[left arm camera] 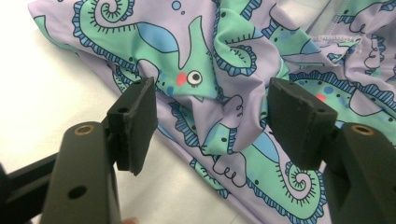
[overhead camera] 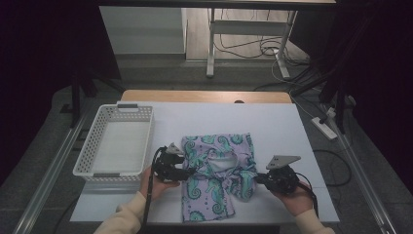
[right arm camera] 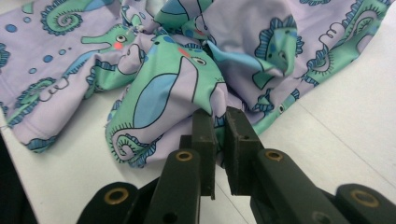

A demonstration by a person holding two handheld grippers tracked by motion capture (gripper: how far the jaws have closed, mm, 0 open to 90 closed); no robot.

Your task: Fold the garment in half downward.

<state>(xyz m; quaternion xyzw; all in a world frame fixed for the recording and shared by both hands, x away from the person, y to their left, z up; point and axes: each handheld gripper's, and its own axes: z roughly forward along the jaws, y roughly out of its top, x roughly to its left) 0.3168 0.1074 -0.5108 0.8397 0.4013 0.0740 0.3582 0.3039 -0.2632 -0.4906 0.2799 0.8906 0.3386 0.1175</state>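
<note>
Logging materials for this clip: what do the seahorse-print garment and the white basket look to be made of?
Seahorse-print garment: thin, smooth stretch knit, probably a synthetic swimwear-type fabric; it drapes in soft folds, has a faint sheen and a stitched hem. The right gripper pinches a fold of it.
White basket: moulded plastic, matte, judging by its even perforated walls and rounded rim.

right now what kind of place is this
Probably a lab or recording room: a white table with a basket, a bare desk frame, and loose cables on the floor.
</note>
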